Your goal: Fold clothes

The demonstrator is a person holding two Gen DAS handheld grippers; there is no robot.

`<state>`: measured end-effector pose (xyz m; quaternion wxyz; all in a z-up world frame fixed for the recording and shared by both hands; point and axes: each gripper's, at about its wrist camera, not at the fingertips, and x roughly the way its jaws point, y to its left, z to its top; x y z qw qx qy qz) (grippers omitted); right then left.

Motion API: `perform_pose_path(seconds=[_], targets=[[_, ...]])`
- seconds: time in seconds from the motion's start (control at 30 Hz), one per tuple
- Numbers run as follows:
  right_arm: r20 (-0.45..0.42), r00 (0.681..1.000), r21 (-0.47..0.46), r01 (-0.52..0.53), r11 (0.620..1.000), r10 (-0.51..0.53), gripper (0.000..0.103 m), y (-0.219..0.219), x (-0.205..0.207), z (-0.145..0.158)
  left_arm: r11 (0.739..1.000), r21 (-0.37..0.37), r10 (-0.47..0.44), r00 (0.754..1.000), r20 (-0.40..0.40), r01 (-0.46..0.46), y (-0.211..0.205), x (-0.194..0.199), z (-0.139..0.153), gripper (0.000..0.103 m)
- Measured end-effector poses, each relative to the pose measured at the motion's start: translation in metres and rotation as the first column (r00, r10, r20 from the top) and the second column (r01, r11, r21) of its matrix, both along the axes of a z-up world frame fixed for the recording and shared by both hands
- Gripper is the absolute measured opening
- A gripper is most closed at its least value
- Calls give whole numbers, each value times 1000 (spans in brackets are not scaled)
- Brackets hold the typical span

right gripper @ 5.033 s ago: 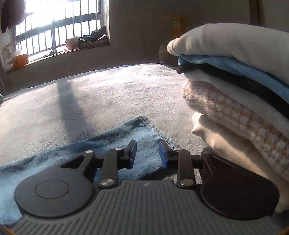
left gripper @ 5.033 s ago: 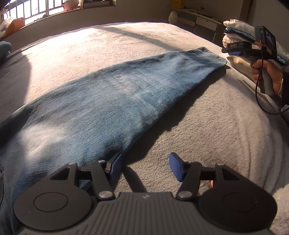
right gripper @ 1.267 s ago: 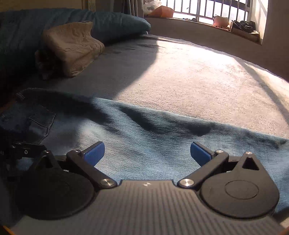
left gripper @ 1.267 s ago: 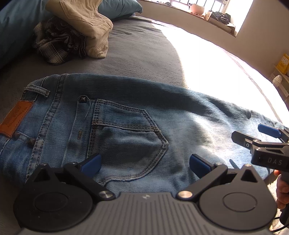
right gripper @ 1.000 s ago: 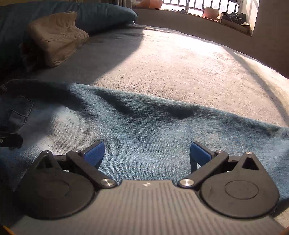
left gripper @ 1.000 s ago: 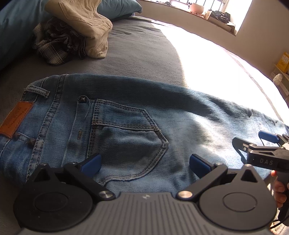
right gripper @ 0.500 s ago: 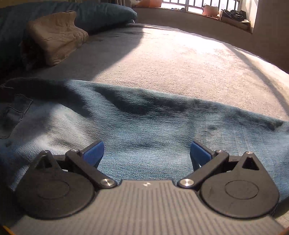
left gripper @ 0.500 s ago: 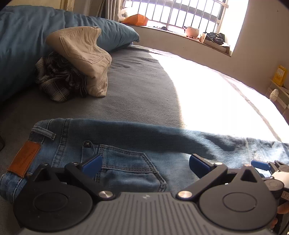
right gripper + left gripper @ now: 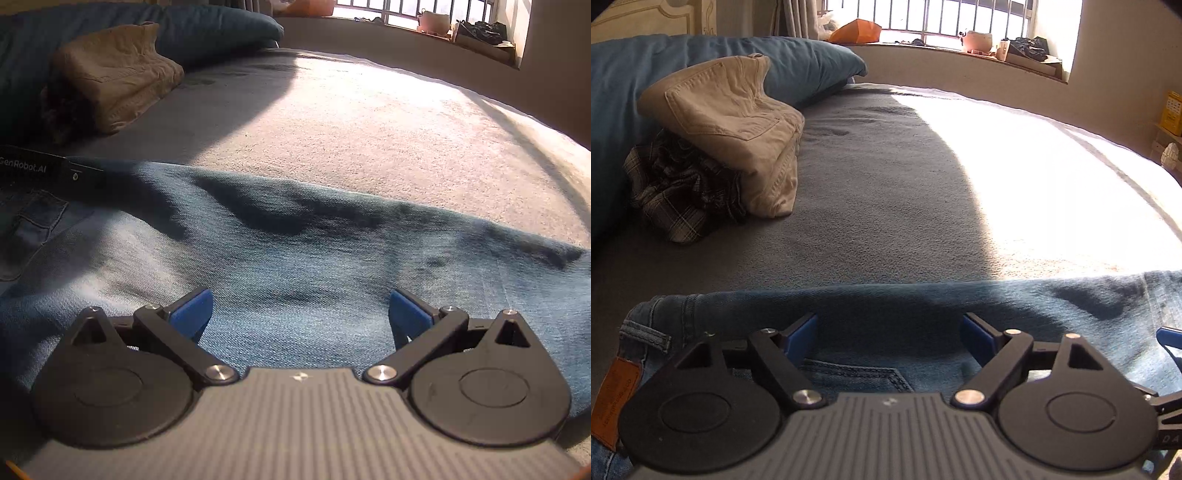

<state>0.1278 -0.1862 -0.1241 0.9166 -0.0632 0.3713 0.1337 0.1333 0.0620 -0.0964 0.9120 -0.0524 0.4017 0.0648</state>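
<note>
**Jeans flat on bed, both tools over the denim, nothing gripped**

Hidden or unclear: In the left wrist view the body of the left tool [image 9: 886,338] covers the lower half of the jeans [image 9: 923,306]; only the top of a back pocket, a belt loop and part of the brown leather patch [image 9: 622,391] at the waistband show. The right end of the garment runs out of frame. Sunlight bleaches the far right of the bed [image 9: 886,192], so the blanket's texture there cannot be read. In the right wrist view the upper left is in deep shadow: the plaid garment [image 9: 679,192] under the beige trousers [image 9: 738,125] is barely visible there. Only a dark strip of the left tool's body enters that view at the left edge. The right tool [image 9: 297,314] appears in the left view only as a blue tip and black parts at the right edge.

Position: The jeans lie spread lengthwise across the near side of the bed, waistband to the left. The left tool sits above the pocket and waistband area, its jaws closing from wide, with denim beneath them but no fold pinched between the pads. The right tool stands over the leg section, jaws wide apart, pads clear of the cloth. The beige trousers and plaid garment lie well apart, against the blue pillow [image 9: 812,62].
</note>
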Motion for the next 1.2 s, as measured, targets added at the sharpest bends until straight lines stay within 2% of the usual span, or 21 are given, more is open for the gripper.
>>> perform_pose_path(seconds=[0.23, 0.33, 0.47, 0.53, 0.6, 0.67, 0.73, 0.8, 0.9, 0.93, 1.03, 1.13, 1.2], targets=[[0, 1000, 7, -12, 1000, 12, 102, -2, 1, 1, 999, -28, 32, 999, 34, -31, 25, -2, -10, 80], [-4, 1000, 16, -14, 1000, 14, 102, -3, 2, 5, 1000, -5, 20, 999, 41, -20, 22, -3, -13, 81], [67, 998, 14, -8, 1000, 7, 102, -7, 7, 23, 1000, 9, 14, 999, 44, -14, 18, -5, -13, 81], [73, 997, 12, 9, 1000, -10, 102, -14, 18, 26, 1000, 5, 16, 999, 44, -16, 18, -5, -12, 81], [62, 997, 10, 51, 999, -51, 102, -28, 33, 21, 1000, 8, 13, 999, 44, -14, 17, -5, -13, 81], [37, 989, -3, 142, 990, -142, 102, -55, 50, 5, 1000, 8, 8, 999, 42, -8, 18, -5, -12, 81], [-15, 969, 92, 247, 965, -247, 102, -94, 59, -8, 1000, 13, -2, 999, 37, 2, 18, -5, -13, 81], [-21, 945, 128, 327, 936, -327, 101, -115, 59, -3, 999, 32, -15, 999, 29, 14, 16, -5, -12, 82], [-42, 928, 173, 372, 912, -371, 101, -128, 53, 6, 998, 69, -8, 1000, 15, 7, 10, -5, -5, 84], [-43, 935, 195, 354, 915, -353, 101, -125, 48, 9, 997, 78, 8, 1000, 12, -9, 8, -6, 0, 85], [-28, 958, 238, 283, 929, -285, 101, -110, 31, 18, 995, 102, -22, 997, 68, 15, -5, -17, 23, 88], [-1, 988, 250, 148, 957, -152, 101, -81, 14, 22, 989, 119, -103, 990, 99, 91, -28, -27, 42, 93], [22, 997, 220, 62, 974, -68, 101, -64, 3, 19, 984, 97, -157, 985, 71, 150, -45, -30, 45, 94]])
